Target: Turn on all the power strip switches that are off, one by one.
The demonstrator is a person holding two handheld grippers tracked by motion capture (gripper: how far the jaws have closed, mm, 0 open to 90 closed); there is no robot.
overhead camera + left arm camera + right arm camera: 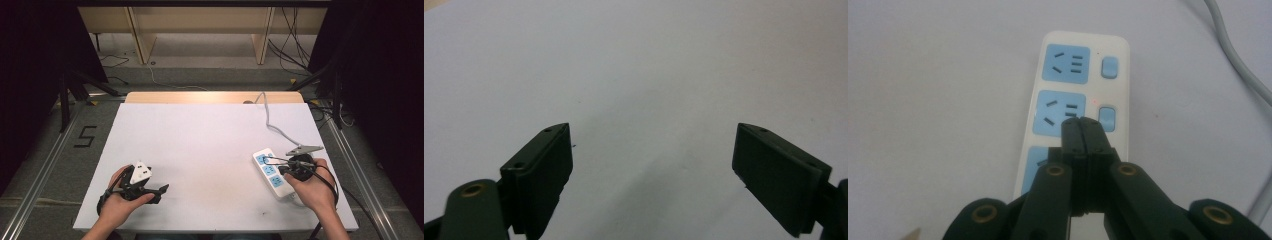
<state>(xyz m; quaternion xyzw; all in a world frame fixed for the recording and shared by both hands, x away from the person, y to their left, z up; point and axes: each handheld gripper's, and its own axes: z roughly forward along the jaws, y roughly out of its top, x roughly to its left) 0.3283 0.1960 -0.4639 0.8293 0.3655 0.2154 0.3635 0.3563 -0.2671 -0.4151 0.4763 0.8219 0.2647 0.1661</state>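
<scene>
A white power strip [272,173] with blue sockets lies near the table's right front; in the right gripper view the power strip [1070,85] runs away from the camera, its small blue switches on the right. My right gripper [1081,124] is shut with nothing in it, its tips over the middle socket beside that socket's switch [1106,119], where a tiny red light glows. In the high view the right gripper [281,165] sits above the strip. My left gripper [162,192] rests at the left front, open and empty; its jaws [654,165] stand wide over bare white table.
A grey cable [270,120] runs from the strip toward the table's back edge. The white table top [200,145] has a wooden strip along the back. Cables and wooden furniture legs lie on the floor beyond.
</scene>
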